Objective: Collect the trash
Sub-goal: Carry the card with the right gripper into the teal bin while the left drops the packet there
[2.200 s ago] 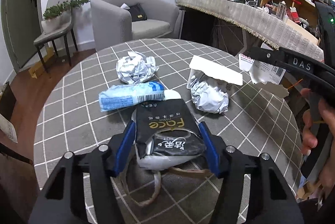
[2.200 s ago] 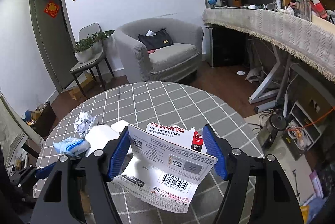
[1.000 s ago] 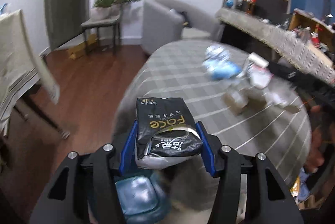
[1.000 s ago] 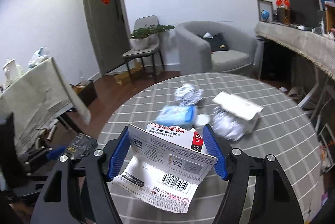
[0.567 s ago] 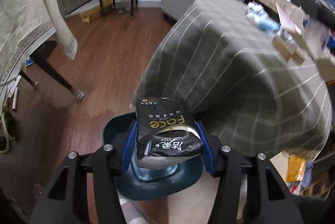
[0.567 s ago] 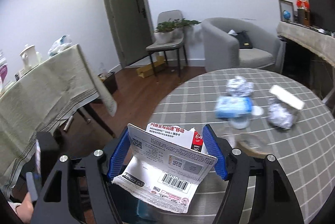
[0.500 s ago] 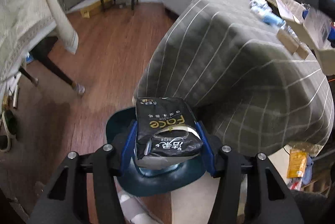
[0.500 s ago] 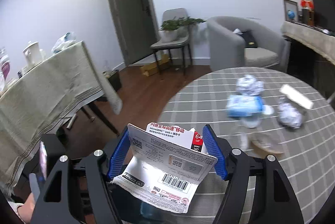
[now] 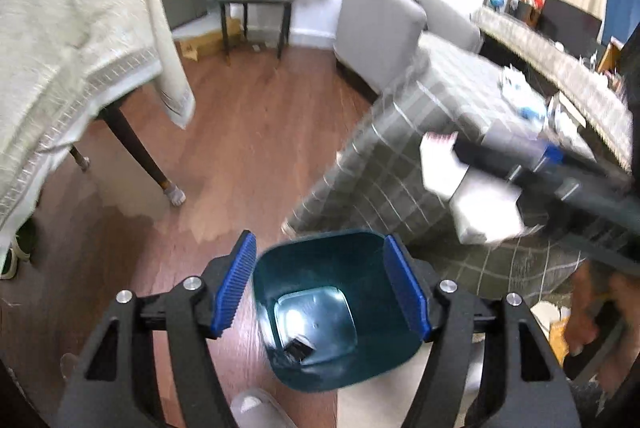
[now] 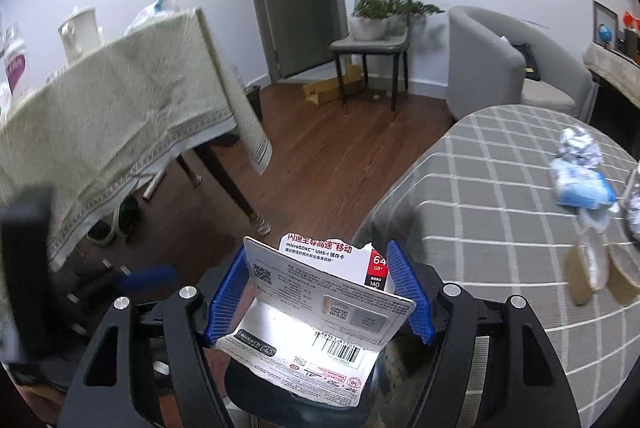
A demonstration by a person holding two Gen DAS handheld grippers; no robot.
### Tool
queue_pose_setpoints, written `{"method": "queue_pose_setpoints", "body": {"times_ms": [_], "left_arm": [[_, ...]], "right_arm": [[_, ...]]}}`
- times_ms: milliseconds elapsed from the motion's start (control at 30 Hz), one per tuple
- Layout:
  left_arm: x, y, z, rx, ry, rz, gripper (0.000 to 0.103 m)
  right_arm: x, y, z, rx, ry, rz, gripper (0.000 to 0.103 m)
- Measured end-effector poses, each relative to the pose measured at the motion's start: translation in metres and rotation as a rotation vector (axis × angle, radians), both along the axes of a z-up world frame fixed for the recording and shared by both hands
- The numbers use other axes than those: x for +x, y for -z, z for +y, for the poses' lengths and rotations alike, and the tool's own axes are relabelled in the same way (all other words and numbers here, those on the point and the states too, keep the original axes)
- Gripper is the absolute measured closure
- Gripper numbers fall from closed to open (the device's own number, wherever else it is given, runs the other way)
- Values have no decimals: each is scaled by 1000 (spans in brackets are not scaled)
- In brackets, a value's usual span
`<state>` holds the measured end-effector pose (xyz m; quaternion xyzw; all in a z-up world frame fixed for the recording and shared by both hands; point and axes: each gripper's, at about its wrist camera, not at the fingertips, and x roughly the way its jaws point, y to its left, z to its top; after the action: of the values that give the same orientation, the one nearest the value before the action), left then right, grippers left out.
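Observation:
My left gripper (image 9: 322, 286) is open and empty right above a teal trash bin (image 9: 376, 360) on the floor. A black tissue pack (image 9: 299, 349) lies at the bin's bottom. My right gripper (image 10: 320, 294) is shut on a torn white microSD card package (image 10: 320, 308) and holds it over the bin's dark rim (image 10: 256, 388). That gripper and its package (image 9: 470, 202) show blurred at the right of the left wrist view. A crumpled paper ball (image 10: 580, 148) and a blue tissue packet (image 10: 582, 188) lie on the round checked table (image 10: 480, 228).
A table with a beige cloth (image 10: 120, 116) stands to the left, its dark leg (image 9: 136, 148) near the bin. A grey armchair (image 10: 516, 68) and a chair with a plant (image 10: 376, 28) stand at the back. A slipper toe (image 9: 256, 408) shows below the bin.
My left gripper has opened and the black tissue pack has dropped into the bin. The right gripper has swung from the table to above the bin, still holding the package.

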<state>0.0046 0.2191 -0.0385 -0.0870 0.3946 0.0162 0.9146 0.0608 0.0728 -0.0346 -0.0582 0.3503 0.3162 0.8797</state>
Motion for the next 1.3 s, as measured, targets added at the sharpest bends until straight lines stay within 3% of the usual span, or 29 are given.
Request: {"method": "queue_pose_setpoints", "body": {"times_ms": [233,433,767,900,1000,1067,1300], "left_arm": [[-18,-17,28,-9,-34,-110,36],[-21,-24,38,-9,-26,-140,46],[-23,-43,46,-77,-30,-213,60],[-25,-54,38,-74,-21,-250,61],[-26,-61,32,-68,-18,-272,61],[-25,-64,31,-74,-18,-280,61],[-20,-72,20,-64,-21,-308,61]], "right_arm": [[1,36,31,-88,-47,54,32],[1,72,57,-172,-83,113,32],[3,125,77,-282,-113,192,32],[1,147,77,-330,-113,219,32],[0,156,78,-362,-116,215,29],[-1,159,76,-373,-109,209,15],[-6,131,64,-310,-131,165,15]]}}
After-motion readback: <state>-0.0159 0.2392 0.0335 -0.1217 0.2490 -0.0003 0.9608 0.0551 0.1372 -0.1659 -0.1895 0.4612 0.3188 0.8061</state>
